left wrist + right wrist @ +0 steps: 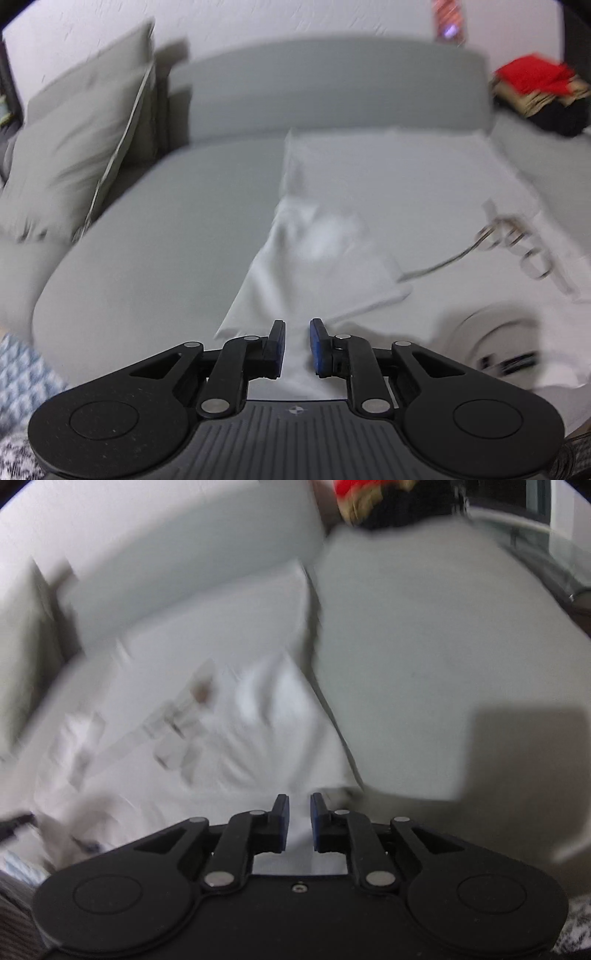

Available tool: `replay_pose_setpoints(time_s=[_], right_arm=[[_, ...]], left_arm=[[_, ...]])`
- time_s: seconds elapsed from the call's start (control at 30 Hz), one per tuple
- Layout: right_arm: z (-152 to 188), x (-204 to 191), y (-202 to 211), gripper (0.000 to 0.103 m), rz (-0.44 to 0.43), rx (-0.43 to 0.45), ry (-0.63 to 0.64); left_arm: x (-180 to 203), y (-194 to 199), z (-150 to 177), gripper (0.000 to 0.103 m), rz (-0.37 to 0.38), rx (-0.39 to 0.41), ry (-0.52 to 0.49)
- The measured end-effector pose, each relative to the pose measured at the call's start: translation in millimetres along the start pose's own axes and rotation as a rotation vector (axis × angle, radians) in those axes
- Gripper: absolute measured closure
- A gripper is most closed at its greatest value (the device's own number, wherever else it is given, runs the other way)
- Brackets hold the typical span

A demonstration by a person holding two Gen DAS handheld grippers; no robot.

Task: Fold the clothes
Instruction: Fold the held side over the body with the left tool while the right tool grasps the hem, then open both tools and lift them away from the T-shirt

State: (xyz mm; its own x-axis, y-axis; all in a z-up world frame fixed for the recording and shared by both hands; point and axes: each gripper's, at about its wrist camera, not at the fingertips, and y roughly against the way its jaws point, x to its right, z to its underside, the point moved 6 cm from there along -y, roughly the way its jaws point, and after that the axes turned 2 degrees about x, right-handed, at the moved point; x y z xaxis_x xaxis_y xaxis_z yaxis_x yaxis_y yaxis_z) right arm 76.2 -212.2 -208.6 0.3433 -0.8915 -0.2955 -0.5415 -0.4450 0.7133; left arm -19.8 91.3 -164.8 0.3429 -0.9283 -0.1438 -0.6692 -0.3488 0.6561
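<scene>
On grey sofa seat point(155, 236): one white T-shirt point(369, 206), spread flat, printed side up, collar point(491, 332) toward near edge; one sleeve point(325, 273) folded inward.
Left tongs point(297, 345): narrowly spread, holding nothing, poised at near hem just beside folded sleeve.
Right tongs point(299, 821): narrowly spread, holding nothing, over the shirt's near right edge, close to seat-cushion seam point(317, 635).
Step, by judgement: early fold; neither edge gripped yet.
Next move calls for: both tongs closing on cloth, lifting together.
Also present: cushion point(81, 147), clothes pile point(539, 96) at far end.
</scene>
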Motion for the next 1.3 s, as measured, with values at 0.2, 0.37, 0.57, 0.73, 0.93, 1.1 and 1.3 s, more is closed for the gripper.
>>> replay_pose_setpoints(time_s=[0.2, 0.37, 0.57, 0.73, 0.93, 1.1, 1.3], right_arm=[[-7.2, -30.5, -22.6, 0.09, -0.111, 0.012, 0.037], [6.1, -42.2, -45.8, 0.089, -0.078, -0.104, 0.032], [50.6, -50.1, -6.1, 0.089, -0.112, -0.217, 0.057], [71.7, -43.2, 17.6, 0.088, -0.205, -0.293, -0.064], [0.8, -73.6, 59.2, 0.077, -0.258, -0.074, -0.007], [-74.8, -92.4, 108.0, 0.061, -0.305, 0.114, 0.043], [-150.7, -95.3, 120.2, 0.037, -0.298, 0.25, 0.071]], left_arm=[[52.6, -25.1, -1.5, 0.084, 0.084, -0.034, -0.104], [82.0, -22.0, 16.2, 0.094, 0.084, -0.082, -0.259], [77.2, 15.4, 50.4, 0.094, 0.19, -0.172, -0.245], [64.9, 31.1, 40.8, 0.085, 0.223, -0.124, -0.117], [41.7, 58.0, -24.2, 0.075, 0.208, 0.039, -0.034], [6.2, 73.5, -87.3, 0.071, 0.175, 0.148, 0.049], [-24.6, 52.3, -151.5, 0.066, 0.105, 0.201, 0.102]])
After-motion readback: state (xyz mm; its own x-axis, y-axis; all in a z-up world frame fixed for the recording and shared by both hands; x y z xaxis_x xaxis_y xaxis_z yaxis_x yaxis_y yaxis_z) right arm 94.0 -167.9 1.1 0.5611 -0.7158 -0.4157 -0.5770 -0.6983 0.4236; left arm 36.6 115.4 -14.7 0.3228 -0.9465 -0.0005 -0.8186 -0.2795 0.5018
